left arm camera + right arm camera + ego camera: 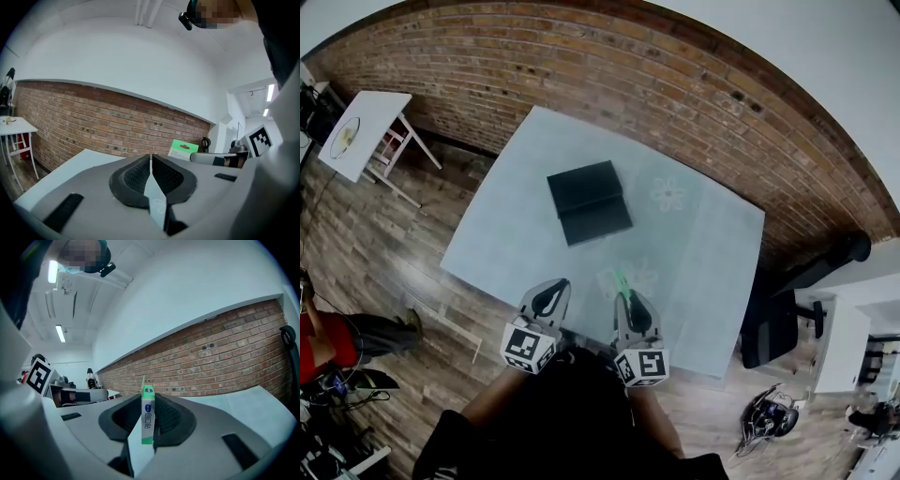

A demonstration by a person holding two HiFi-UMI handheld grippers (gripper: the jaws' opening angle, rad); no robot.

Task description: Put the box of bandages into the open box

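Two grippers sit low centre in the head view, side by side at the near table (703,234) edge. Right gripper (626,300): jaws clamped on the bandage box (147,414), which stands upright on its narrow edge. It is white with green ends and a blue logo, and the lettering is not legible. Left gripper (151,174): jaws together, nothing between. Open box (589,202): black, no visible label, mid-table, well apart from the bandage box.
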